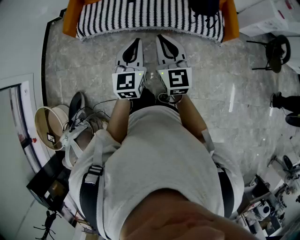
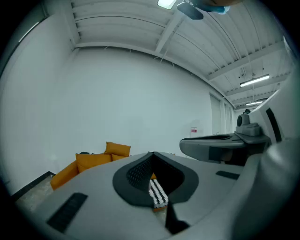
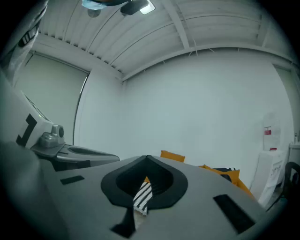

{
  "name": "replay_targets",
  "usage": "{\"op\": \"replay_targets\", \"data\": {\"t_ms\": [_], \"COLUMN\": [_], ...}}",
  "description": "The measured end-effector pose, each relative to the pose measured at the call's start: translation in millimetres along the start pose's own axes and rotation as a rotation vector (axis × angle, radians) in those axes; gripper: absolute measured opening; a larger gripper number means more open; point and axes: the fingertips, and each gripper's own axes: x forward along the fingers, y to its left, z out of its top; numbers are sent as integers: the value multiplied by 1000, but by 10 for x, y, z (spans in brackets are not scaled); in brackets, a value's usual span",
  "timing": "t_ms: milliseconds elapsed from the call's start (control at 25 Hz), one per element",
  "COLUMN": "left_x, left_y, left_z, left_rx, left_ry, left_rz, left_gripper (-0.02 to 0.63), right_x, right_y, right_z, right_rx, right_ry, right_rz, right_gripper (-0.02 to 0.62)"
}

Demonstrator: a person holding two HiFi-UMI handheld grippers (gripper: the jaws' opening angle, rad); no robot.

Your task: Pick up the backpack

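A dark backpack (image 1: 205,6) lies at the right end of an orange sofa (image 1: 70,18), partly cut off by the top edge of the head view. A black-and-white striped blanket (image 1: 140,16) covers the seat. My left gripper (image 1: 134,43) and right gripper (image 1: 164,38) are side by side over the floor, just short of the sofa's front, both shut and holding nothing. The backpack is ahead and to the right of the right gripper. In the left gripper view the jaws (image 2: 152,153) meet at the tip; so do those in the right gripper view (image 3: 147,157), where a dark shape (image 3: 226,171) rests on the sofa.
A round pale basket (image 1: 49,126) and a tangle of cables (image 1: 89,119) sit on the floor at my left. A black stool (image 1: 276,51) and dark shoes (image 1: 286,101) are at the right. Equipment clutters the lower right corner (image 1: 267,206). The floor is grey marble.
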Motion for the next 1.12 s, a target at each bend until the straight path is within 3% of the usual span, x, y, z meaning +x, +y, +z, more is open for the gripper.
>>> {"op": "replay_targets", "data": {"t_ms": [200, 520, 760, 1120], "left_x": [113, 321, 719, 1619], "left_y": [328, 833, 682, 242], "left_z": [-61, -190, -343, -310], "left_rx": [-14, -56, -85, -13], "left_ry": [15, 56, 108, 128], "left_rz": [-18, -85, -185, -335], "left_gripper": [12, 12, 11, 12], "right_x": [330, 795, 872, 1073], "right_y": [139, 170, -146, -1015], "right_z": [-19, -126, -243, -348], "right_rx": [12, 49, 65, 115], "right_ry": [2, 55, 83, 77], "right_rz": [-1, -111, -168, -280], "right_gripper": [37, 38, 38, 38]}}
